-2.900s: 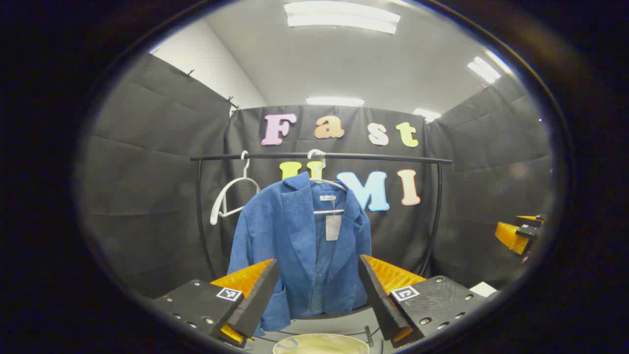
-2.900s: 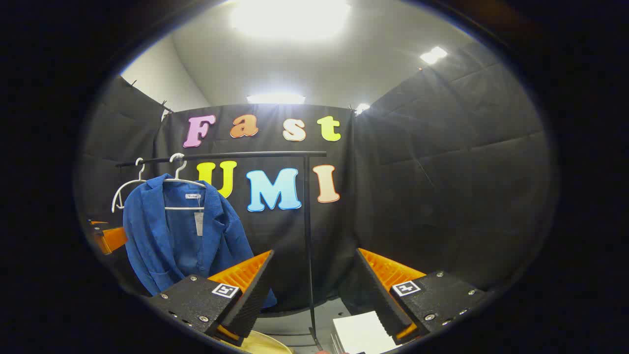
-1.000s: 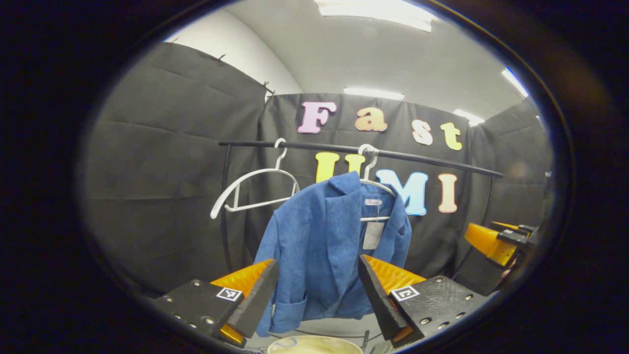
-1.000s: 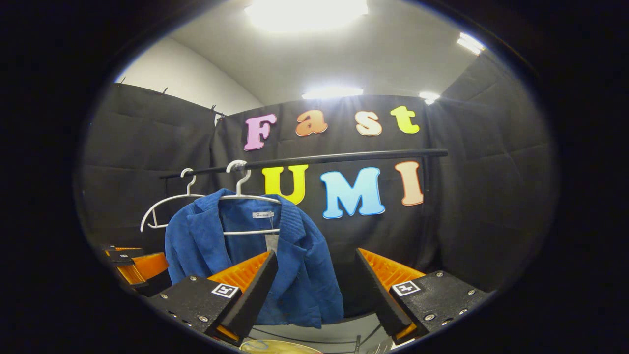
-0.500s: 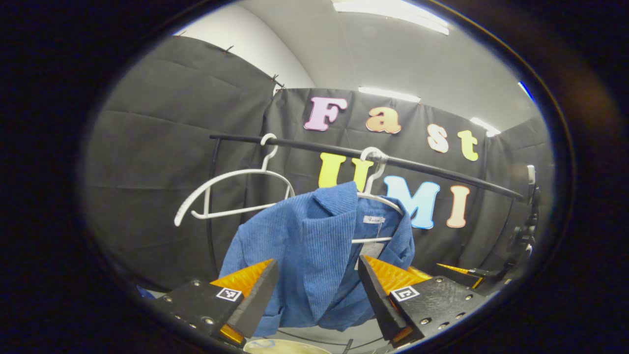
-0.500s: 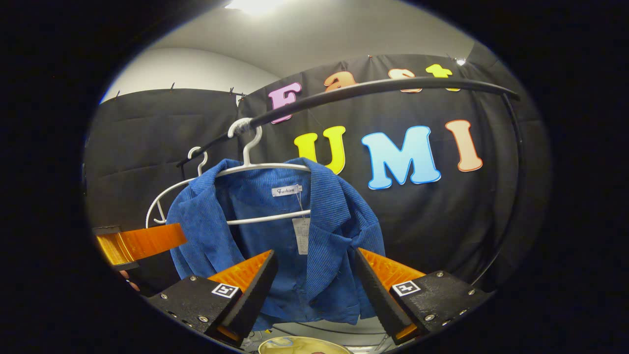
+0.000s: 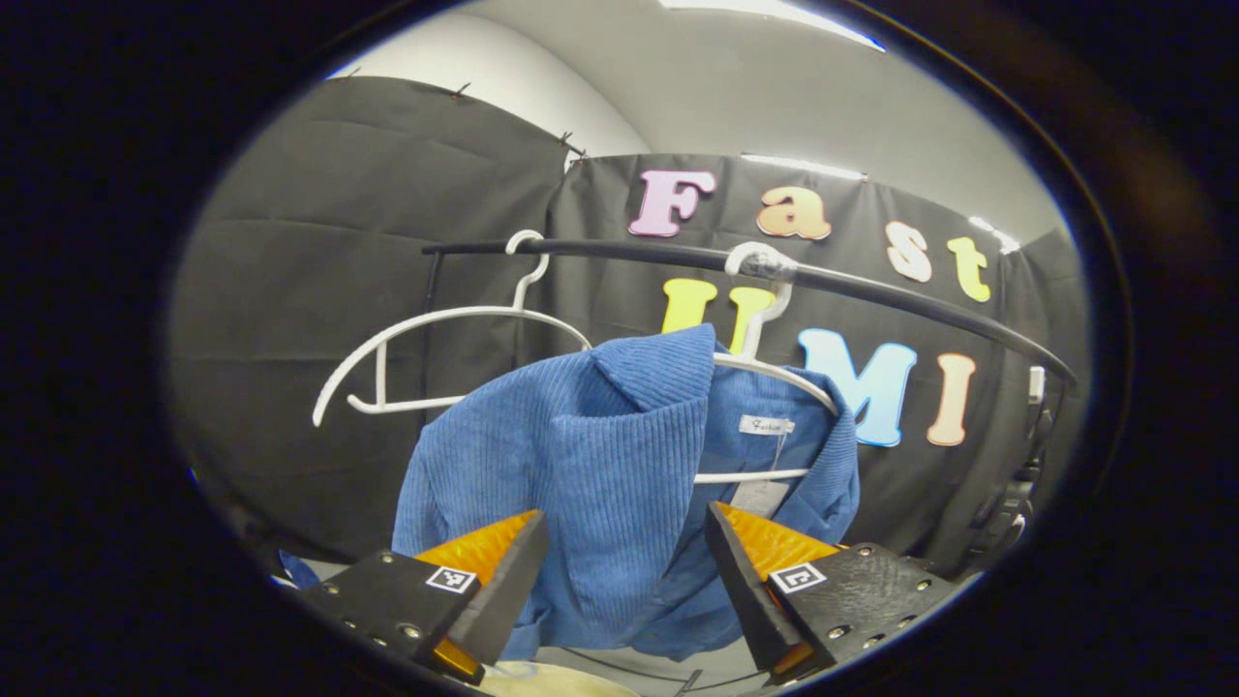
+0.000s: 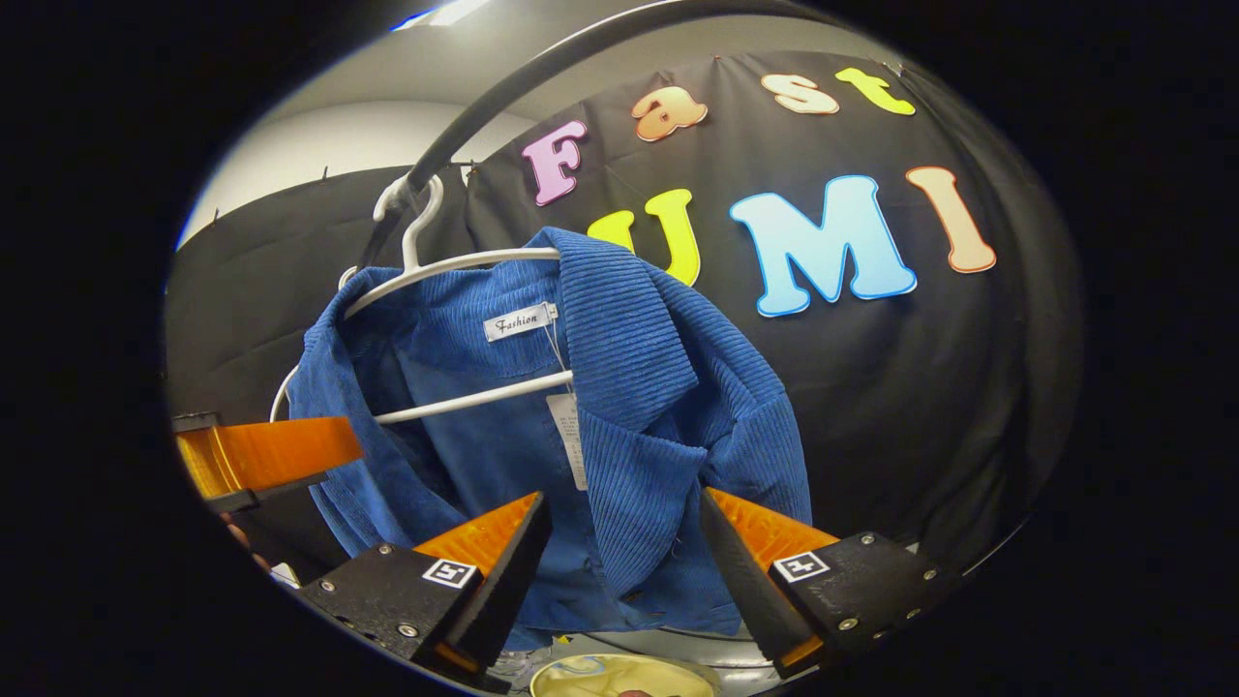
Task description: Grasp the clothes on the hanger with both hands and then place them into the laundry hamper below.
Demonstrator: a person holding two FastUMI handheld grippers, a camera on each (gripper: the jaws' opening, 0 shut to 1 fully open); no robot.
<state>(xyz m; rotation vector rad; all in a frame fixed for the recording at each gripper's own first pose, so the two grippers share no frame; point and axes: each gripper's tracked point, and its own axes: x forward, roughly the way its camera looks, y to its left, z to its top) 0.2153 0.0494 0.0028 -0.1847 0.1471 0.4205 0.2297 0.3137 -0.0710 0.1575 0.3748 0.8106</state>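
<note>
A blue corduroy jacket (image 7: 619, 484) hangs open on a white hanger (image 7: 774, 373) hooked over a black rail (image 7: 871, 290). In the left gripper view my left gripper (image 7: 624, 571) is open, its fingers straddling the jacket's left front without touching it. In the right gripper view the same jacket (image 8: 639, 407) hangs close ahead and my right gripper (image 8: 624, 557) is open around the right lapel edge. The left gripper (image 8: 266, 455) also shows at the left edge of that view. A pale hamper rim (image 8: 619, 675) peeks at the bottom, under the jacket.
An empty white hanger (image 7: 440, 334) hangs on the rail left of the jacket. The rack's black upright (image 7: 431, 319) stands behind it. Black booth cloth closes in on all sides.
Both grippers have moved in toward the jacket, which now looms larger between each pair of fingers. Both stayed open. The right gripper has come up under the rail.
</note>
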